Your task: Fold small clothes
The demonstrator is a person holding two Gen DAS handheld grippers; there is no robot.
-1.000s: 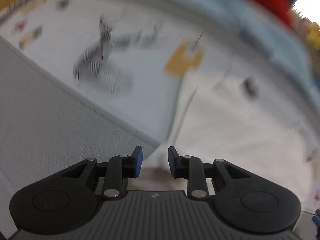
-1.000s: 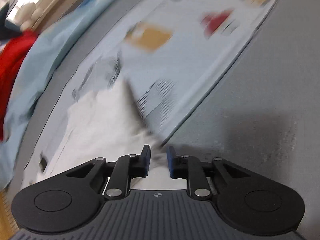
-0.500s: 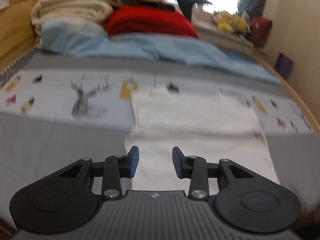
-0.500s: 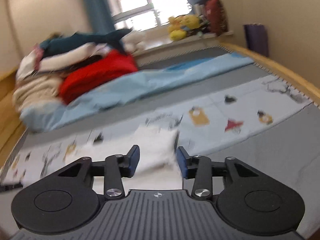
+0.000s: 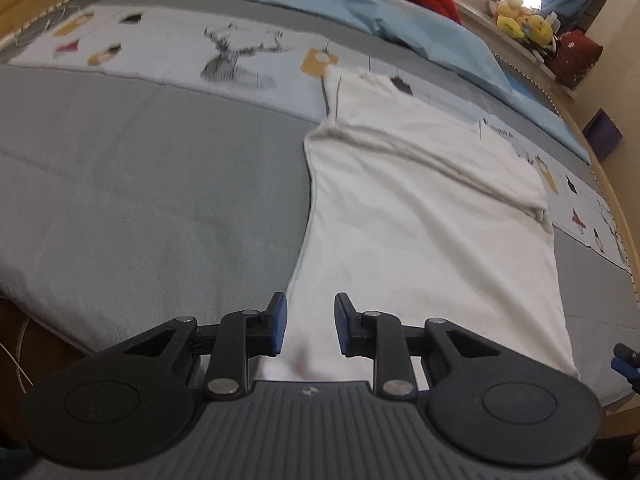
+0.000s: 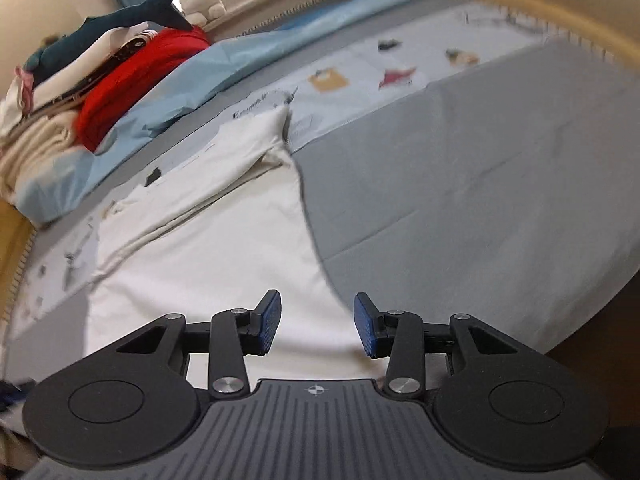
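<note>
A white garment (image 5: 424, 216) lies flat on the grey bed, its far part folded over into a band. It also shows in the right wrist view (image 6: 208, 248). My left gripper (image 5: 307, 330) is open and empty, just above the garment's near left corner. My right gripper (image 6: 317, 327) is open and empty, over the garment's near right edge. A blue fingertip of the right gripper (image 5: 624, 362) shows at the right edge of the left wrist view.
The grey bed cover (image 5: 140, 184) has a pale printed strip (image 5: 168, 56) across it. Behind it lie a light blue sheet (image 5: 360, 4), a red blanket (image 6: 136, 76), stacked cream bedding (image 6: 32, 152) and a shark plush (image 6: 116, 20). The wooden bed rim (image 6: 560, 20) curves at the right.
Both grippers have pulled back from the far part of the garment to its near edge, empty. The garment's far part now lies folded over.
</note>
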